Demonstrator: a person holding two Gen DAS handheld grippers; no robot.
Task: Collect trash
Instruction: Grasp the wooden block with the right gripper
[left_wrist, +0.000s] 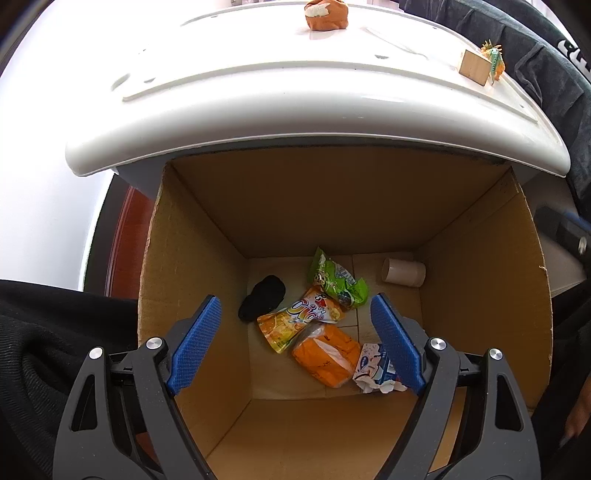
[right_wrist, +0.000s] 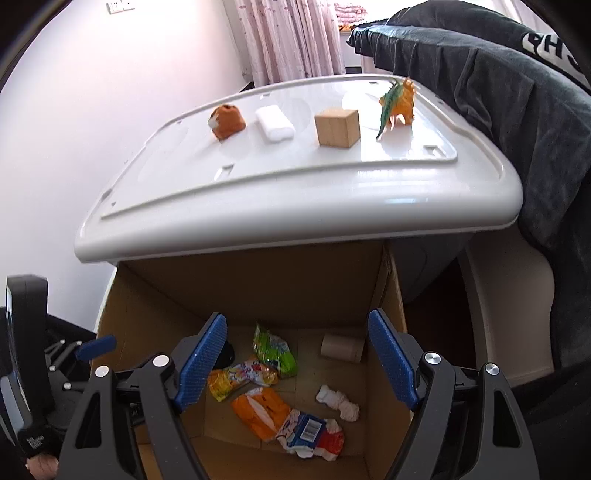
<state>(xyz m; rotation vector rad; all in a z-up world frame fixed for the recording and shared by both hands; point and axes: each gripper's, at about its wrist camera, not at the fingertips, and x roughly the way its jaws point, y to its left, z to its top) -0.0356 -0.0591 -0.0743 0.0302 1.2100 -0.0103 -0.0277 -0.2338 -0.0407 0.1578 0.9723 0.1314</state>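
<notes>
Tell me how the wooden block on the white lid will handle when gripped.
The wooden block looks rigid with flat, square faces, so it probably won't crush or roll. Sitting flat on the white lid, it seems unlikely to tip. Its smooth sides might slip slightly.

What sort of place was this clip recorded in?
Most likely a room in a home, perhaps a bedroom. Pink patterned curtains hang by a plain wall with a wall socket, dark clothing is draped nearby, and a cardboard box of wrappers sits beside a white plastic lid.
</notes>
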